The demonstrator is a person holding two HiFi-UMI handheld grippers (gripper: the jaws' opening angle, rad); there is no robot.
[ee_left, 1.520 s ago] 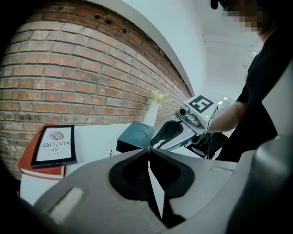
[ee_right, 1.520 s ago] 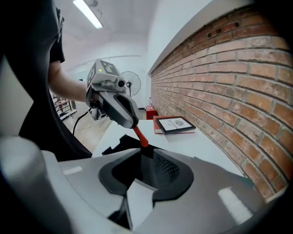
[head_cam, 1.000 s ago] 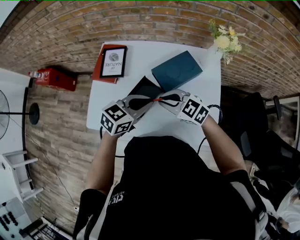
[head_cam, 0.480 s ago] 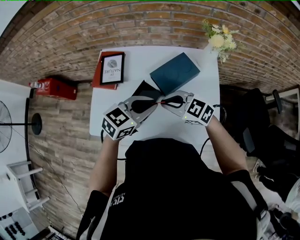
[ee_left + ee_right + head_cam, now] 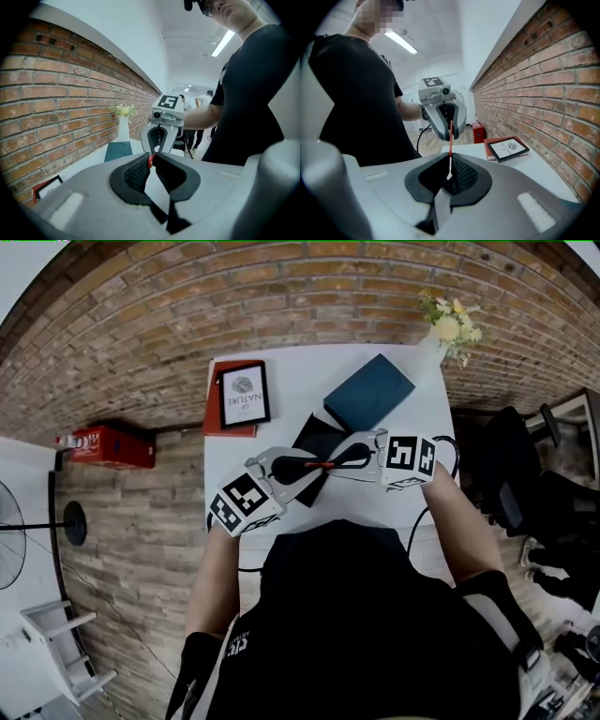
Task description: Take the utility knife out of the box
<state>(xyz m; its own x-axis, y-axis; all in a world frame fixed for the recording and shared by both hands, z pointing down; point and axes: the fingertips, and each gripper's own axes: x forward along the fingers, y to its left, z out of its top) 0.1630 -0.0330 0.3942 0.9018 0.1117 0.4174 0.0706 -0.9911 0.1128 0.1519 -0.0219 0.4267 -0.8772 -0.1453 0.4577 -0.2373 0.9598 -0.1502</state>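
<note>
A thin red utility knife (image 5: 322,465) hangs level between my two grippers, just above the open black box (image 5: 317,434) on the white table (image 5: 291,367). My left gripper (image 5: 309,466) is shut on one red end (image 5: 150,160). My right gripper (image 5: 336,464) faces it from the right; its jaws have just been closing and now pinch the knife's other end (image 5: 450,140) between the pads. In the left gripper view the right gripper (image 5: 161,135) stands straight ahead. The box's teal lid (image 5: 368,392) lies behind the box.
A framed print (image 5: 244,395) on a red book lies at the table's back left. A vase of flowers (image 5: 448,326) stands at the back right corner. A red case (image 5: 111,444) sits on the brick floor to the left. A dark chair (image 5: 511,474) is on the right.
Both grippers have risen together with the knife held between them, off the black box. The right gripper's jaws have tightened on the knife.
</note>
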